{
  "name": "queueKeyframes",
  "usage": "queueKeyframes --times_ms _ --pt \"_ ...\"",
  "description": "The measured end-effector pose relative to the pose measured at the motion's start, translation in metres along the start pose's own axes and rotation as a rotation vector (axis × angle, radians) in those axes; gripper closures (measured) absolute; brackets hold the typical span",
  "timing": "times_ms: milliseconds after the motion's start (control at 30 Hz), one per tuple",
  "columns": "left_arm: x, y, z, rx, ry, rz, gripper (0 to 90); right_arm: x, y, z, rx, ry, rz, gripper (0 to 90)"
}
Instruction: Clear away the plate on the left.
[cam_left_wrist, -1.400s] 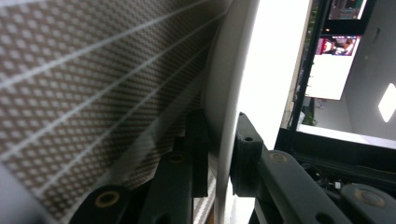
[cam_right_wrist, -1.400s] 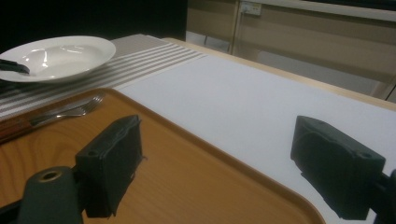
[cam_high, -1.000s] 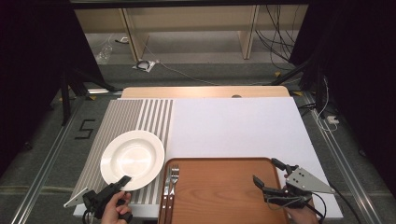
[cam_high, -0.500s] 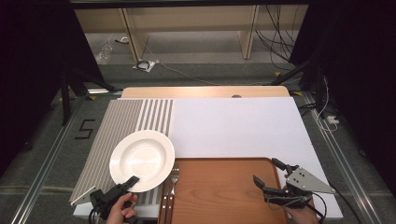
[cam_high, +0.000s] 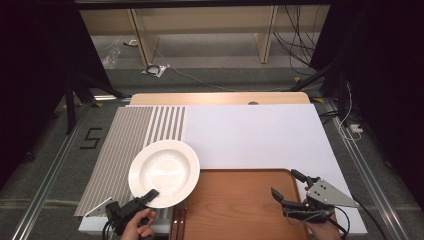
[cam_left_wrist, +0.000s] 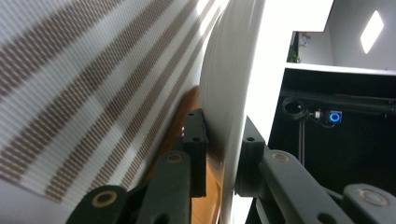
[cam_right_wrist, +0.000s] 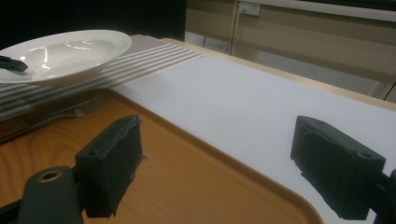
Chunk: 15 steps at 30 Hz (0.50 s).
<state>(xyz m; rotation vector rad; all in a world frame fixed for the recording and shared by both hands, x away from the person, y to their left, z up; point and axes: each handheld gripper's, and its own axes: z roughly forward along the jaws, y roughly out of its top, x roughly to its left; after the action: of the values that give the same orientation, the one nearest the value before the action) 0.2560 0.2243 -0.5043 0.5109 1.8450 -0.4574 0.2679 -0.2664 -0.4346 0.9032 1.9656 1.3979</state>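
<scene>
On the floor left of the surface (cam_high: 250, 135) we read a black mark shaped like the figure 5 (cam_high: 90, 138); no brand or label shows on the things themselves. At the near left our left gripper (cam_high: 150, 194) has its fingers (cam_left_wrist: 194, 140) clamped on the near rim of the plate (cam_high: 164, 172), one finger above and one below. The plate is white, round and glossy, with a broad rim and a shallow well, and bears no pattern. It hangs over the right edge of the striped mat (cam_high: 132, 145) and the near left corner of the wooden tray (cam_high: 240, 205), tilted a little. Under its right side, on the tray's left edge, lies a fork (cam_right_wrist: 70, 112). The tray sits at the near middle, brown with a raised rounded rim. At the near right our right gripper (cam_high: 290, 187) hovers over the tray's right edge, fingers wide apart and gripping nothing.
</scene>
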Motion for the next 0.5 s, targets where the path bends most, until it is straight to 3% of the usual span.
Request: queueKeyframes --times_ms 500 --pt "-0.006 -0.023 0.011 0.098 0.006 0.035 77.9 0.0 0.0 0.0 -0.001 0.0 0.001 17.4"
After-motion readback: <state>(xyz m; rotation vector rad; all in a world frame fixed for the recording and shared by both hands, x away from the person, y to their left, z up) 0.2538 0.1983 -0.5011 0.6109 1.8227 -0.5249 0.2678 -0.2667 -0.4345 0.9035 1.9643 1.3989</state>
